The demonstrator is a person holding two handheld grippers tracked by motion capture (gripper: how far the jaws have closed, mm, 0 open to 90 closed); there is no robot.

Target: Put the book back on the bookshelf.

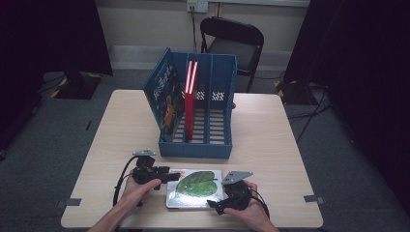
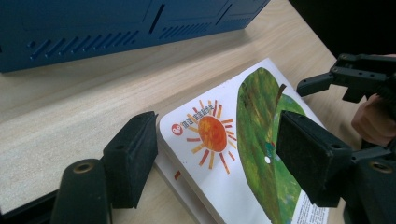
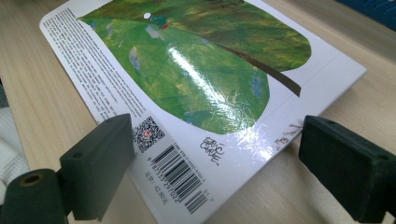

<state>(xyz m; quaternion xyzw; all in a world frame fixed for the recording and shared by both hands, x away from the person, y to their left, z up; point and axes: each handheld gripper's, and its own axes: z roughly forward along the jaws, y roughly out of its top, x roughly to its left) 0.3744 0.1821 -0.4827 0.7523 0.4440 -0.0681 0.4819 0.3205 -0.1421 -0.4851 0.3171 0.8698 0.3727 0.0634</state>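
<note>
A white picture book (image 1: 196,188) with a big green leaf on its cover lies flat near the table's front edge. My left gripper (image 1: 164,177) is at its left edge. In the left gripper view its jaws (image 2: 219,158) stand open, one on each side of the corner (image 2: 210,133) printed with an orange sun. My right gripper (image 1: 217,205) is at the book's front right corner. In the right gripper view it is open (image 3: 224,163) around the barcode corner (image 3: 182,170). Neither gripper's pads touch the book.
A blue file rack (image 1: 196,147) stands mid-table behind the book, holding an upright red book (image 1: 189,104) and a leaning blue picture book (image 1: 166,96). A black folding chair (image 1: 234,41) stands beyond the table. The right gripper (image 2: 355,77) shows far off in the left gripper view.
</note>
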